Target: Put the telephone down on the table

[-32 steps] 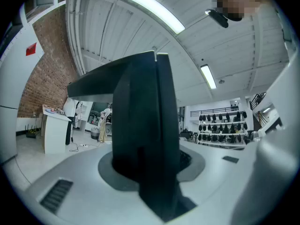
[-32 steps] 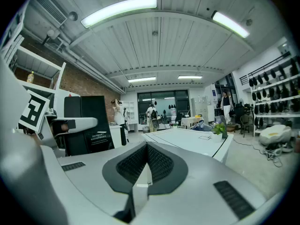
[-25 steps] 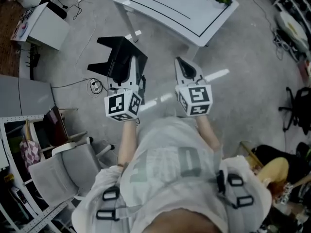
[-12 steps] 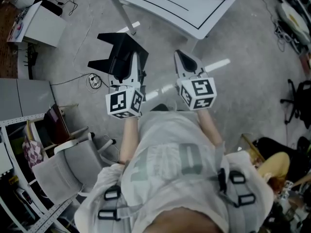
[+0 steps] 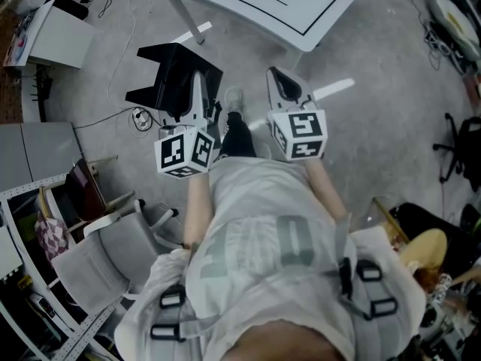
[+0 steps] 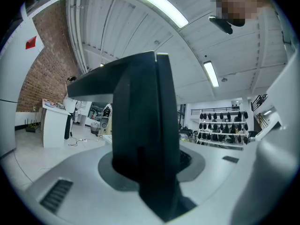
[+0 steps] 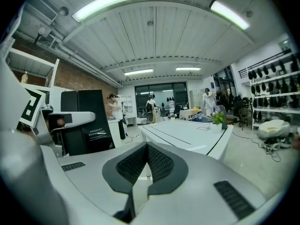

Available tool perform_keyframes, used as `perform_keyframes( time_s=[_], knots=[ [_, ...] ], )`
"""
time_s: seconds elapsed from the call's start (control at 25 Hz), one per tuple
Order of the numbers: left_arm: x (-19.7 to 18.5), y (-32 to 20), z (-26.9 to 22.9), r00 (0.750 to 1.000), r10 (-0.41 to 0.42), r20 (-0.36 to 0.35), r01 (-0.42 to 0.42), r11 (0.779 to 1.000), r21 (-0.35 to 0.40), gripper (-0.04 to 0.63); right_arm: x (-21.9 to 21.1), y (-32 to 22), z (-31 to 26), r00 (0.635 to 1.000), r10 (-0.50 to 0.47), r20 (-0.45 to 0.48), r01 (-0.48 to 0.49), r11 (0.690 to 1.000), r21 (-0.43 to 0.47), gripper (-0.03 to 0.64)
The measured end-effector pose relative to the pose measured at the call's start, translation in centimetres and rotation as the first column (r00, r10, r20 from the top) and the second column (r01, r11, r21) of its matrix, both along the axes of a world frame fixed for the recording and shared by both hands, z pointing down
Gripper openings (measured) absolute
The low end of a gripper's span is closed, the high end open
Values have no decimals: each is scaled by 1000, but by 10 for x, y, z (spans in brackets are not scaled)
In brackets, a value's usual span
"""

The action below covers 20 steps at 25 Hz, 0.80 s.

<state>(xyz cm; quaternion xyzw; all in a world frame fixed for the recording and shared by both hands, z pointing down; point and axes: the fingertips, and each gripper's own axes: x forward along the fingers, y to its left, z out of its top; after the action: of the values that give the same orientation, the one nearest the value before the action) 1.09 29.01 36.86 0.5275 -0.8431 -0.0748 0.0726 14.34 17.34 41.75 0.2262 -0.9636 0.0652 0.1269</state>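
Two grippers were held out before the person. The left gripper's [image 5: 201, 81] fingers gripped one black telephone [image 6: 140, 139], raised above the floor. The right gripper's [image 7: 146, 146] fingers were shut together, empty. One white bench [image 5: 331, 6] stood beyond, closer to the top edge than a second before.

I see the telephone [image 5: 165, 74], a flat, black, angular piece, clamped edge-on between my left tongs [image 5: 199, 89] and carried in the air above the grey floor [image 5: 376, 111]. The white table [image 5: 255, 2] with black lines stands ahead, well apart from it.
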Motion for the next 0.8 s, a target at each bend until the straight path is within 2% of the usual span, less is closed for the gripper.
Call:
perform_keyframes(
  time_s=[0.2,0.44,0.8],
  knots=[
    [-42,-26,-4,999,36,9,-36,999,32,160,-38,-23,-8,999,36,20,-36,999,24,6],
    [-61,-80,1,997,80,-19,-80,996,41,160,-56,-63,3,998,63,27,-63,998,1,6],
    [-147,-172,-13,990,136,-31,-133,988,83,160,-137,-149,-22,997,75,14,-76,995,60,6]
  ],
)
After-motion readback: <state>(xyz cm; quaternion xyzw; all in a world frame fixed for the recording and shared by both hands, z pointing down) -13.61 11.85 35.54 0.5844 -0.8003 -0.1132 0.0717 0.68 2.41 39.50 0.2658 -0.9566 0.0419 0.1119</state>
